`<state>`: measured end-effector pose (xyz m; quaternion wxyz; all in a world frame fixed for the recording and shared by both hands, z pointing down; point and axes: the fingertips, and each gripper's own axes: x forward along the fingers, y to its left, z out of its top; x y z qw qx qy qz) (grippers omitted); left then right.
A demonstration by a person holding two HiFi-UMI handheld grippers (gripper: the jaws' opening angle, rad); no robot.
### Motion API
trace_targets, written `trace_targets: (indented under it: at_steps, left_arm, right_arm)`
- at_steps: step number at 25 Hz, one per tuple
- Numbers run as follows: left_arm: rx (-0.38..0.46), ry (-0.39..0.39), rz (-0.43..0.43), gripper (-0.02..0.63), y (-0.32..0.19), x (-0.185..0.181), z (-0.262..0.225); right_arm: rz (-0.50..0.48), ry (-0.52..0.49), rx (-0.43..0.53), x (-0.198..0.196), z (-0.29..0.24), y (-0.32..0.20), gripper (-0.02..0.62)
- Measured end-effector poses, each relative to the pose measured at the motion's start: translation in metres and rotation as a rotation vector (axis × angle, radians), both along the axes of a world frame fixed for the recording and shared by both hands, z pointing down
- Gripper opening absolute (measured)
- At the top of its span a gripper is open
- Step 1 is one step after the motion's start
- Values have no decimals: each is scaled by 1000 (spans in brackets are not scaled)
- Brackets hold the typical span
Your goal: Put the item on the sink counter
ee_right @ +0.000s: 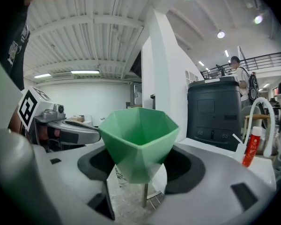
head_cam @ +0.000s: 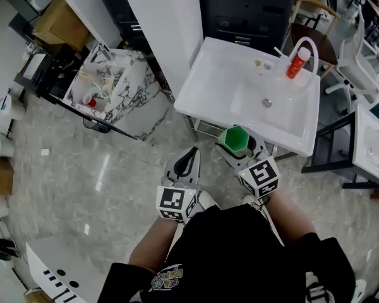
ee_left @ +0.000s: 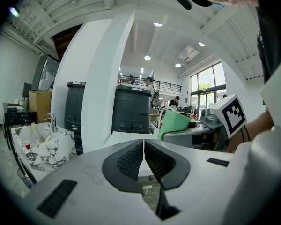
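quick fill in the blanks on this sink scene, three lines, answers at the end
1. The right gripper is clamped on a faceted ____ cup.
2. The left gripper holds nothing, and its jaws are ____.
3. A ____ bottle with a white cap stands at the back of the white sink.

Missing words: green; shut; red

Open-plan test studio: freestanding sink (head_cam: 222, 67), marble vanity (head_cam: 127, 100), chairs (head_cam: 352, 60), mezzanine railing (ee_right: 267, 59).
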<state>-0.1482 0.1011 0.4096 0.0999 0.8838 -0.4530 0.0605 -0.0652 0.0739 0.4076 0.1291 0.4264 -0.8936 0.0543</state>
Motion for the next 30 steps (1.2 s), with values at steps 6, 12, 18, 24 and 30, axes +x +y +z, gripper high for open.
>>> trace_targets:
  at_steps: [6,12,18,24,30]
  left_arm:
    - [1,0,35,21,-12,-25,2]
    - [7,18,44,21,-19,-37,-2]
    - [11,21,44,21,-25,-38,-2]
    - [14,7,37,21,-39,-35,-1]
    - [0,-7,40,21,-66,-18,5]
  right_arm:
    - [21,7,13,-28,-4,-13,351]
    - [19,17,14,-46,-8,-21,351]
    - [14,17,20,-52,-9,-32,353]
    - [10,8,17,-47,-5,-49,353]
    - [6,0,1,-30,3,-76,353]
